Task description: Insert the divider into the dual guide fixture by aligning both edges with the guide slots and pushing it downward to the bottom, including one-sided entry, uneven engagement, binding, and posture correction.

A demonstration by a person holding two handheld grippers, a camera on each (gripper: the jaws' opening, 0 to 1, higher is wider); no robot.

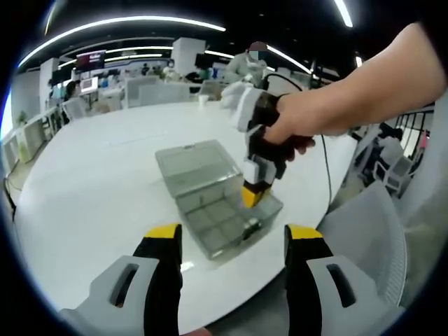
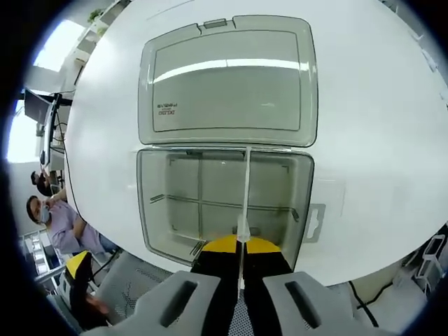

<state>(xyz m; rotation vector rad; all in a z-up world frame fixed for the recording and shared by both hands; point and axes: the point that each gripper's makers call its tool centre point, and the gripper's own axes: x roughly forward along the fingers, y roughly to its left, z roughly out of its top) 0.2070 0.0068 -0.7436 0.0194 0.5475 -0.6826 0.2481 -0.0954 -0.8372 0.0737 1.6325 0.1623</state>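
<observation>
A clear plastic box (image 1: 222,218) with its hinged lid (image 1: 192,164) laid open sits on the white table. From above, the box (image 2: 175,210) shows cross partitions inside, and the lid (image 2: 227,80) lies flat beyond it. My right gripper (image 2: 241,246) is shut on a thin clear divider (image 2: 246,189), seen edge-on and running from the box's far wall to its near wall. In the left gripper view, a person's hand holds the right gripper (image 1: 253,197) tip-down over the box's near right corner. My left gripper (image 1: 234,238) hangs open in front of the box, with nothing between its jaws.
The round white table (image 1: 98,175) has bare room left of the box. A grey mesh chair (image 1: 374,234) stands by the table's near right edge. Beyond the table are desks, chairs and seated people (image 2: 49,213). A cable (image 1: 326,164) trails from the right gripper.
</observation>
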